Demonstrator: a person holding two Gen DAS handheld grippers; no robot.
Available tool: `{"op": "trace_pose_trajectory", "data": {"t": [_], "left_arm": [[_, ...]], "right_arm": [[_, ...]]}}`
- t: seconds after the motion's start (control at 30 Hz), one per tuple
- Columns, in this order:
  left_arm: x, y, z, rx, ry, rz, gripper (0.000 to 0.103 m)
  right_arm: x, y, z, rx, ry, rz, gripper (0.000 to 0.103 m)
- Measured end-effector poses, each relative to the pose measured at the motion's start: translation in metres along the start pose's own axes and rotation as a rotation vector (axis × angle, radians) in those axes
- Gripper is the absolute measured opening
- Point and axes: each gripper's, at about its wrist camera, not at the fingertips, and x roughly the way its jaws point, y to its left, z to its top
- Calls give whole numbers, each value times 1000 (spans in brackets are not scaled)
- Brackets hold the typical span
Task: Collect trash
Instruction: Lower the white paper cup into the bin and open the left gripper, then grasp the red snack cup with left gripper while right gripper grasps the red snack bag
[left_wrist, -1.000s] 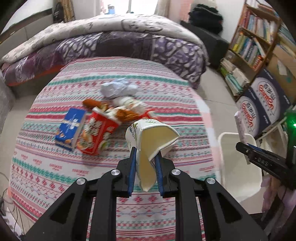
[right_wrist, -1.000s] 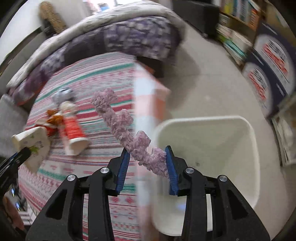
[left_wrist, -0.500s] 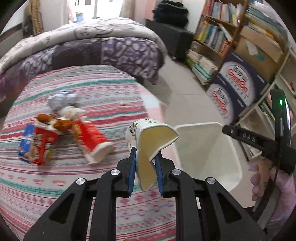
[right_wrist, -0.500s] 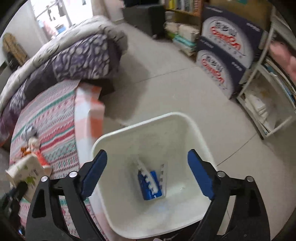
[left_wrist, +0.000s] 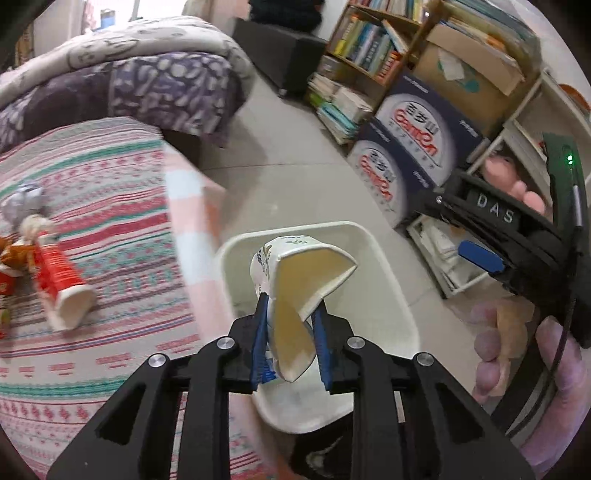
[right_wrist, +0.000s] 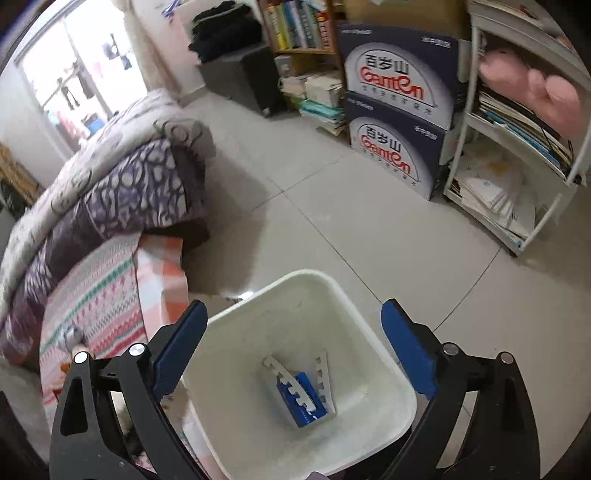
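My left gripper (left_wrist: 290, 336) is shut on a crushed white paper cup (left_wrist: 299, 291) and holds it above the white trash bin (left_wrist: 391, 295). My right gripper (right_wrist: 291, 350) is open and empty above the same bin (right_wrist: 384, 376), which holds a blue and white wrapper (right_wrist: 303, 395). The right gripper also shows at the right of the left wrist view (left_wrist: 480, 254). On the striped table cover (left_wrist: 110, 206) lie a red cup (left_wrist: 59, 284) and a crumpled silver wrapper (left_wrist: 22, 199).
A bed with a purple quilt (left_wrist: 147, 88) stands behind the table. Stacked Ganten boxes (right_wrist: 391, 122), a bookshelf (left_wrist: 369, 48) and a white rack (right_wrist: 517, 147) line the right side. Tiled floor (right_wrist: 351, 229) lies between them and the bin.
My left gripper has carried the paper cup from over the table to above the bin. My right gripper opened, dropped the pink strip and stays open over the bin.
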Motion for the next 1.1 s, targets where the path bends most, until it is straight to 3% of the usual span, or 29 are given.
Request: {"op": "trace_pose_trajectory", "data": {"t": [0.03,0.07,0.1,0.17,0.27,0.4,0.73,0.9,1.1], "left_arm": [[2,-4,1,6,-2,-19,28],[4,-7,2,7,-3,-43,38],[7,-11,2,3,-1,-49,54],[5,-13,1,14,-17,-33,66],[1,-14,-1,58,-33,16,66],[-9,6,-4,29,-35,61,68],[-41,68,-1,-52,-78,267,71],[-50,103,0,-107,-56,356,71],[-61,156,-2,-150,-7,535,77]], "right_arm": [[-1,-2,1,11,-4,2,91],[-2,-5,1,23,-7,6,91],[-3,-7,2,33,-9,12,91],[-4,-9,3,41,-15,15,91],[-5,-6,3,35,-21,19,92],[-5,4,-1,28,-9,42,94],[1,56,-23,-106,34,69,96],[4,85,-34,-173,53,85,96],[10,123,-54,-269,82,104,96]]}}
